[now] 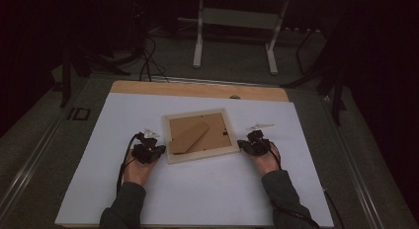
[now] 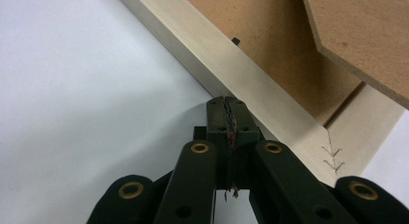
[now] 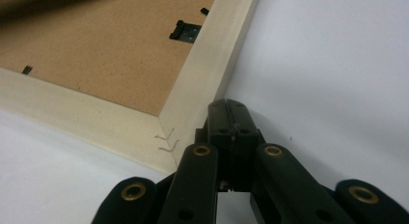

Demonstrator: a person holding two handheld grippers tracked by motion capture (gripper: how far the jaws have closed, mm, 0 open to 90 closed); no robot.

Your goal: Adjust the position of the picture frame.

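Just one pale wooden picture frame point(image 1: 200, 135) lies on the white-topped desk point(image 1: 197, 189), face down, near the middle and slightly turned. It holds one brown fibreboard backing panel point(image 1: 217, 121), and on that panel lies one brown fibreboard stand flap point(image 1: 190, 137), set aslant. In the right gripper view one black metal hanger clip point(image 3: 184, 30) sits on the backing close to the frame's inner edge, and two small black retaining tabs point(image 3: 27, 69) show at the backing's border. Two staples show across a mitred corner joint in each gripper view.

Two tools are at work, one in each of the person's hands. The left tool point(image 1: 148, 151) lies at the frame's left side near its lower corner; in the left gripper view its two black jaws are clenched together with nothing between them, their tips touching or just beside the frame's outer edge. The right tool point(image 1: 254, 144) lies at the frame's right side near its lower right corner; in the right gripper view its jaws are likewise pressed together on nothing, tips against or just beside the frame's outer edge. Whether either tip truly presses the wood cannot be told. Both sleeves are dark grey, and one black cable trails from each tool.
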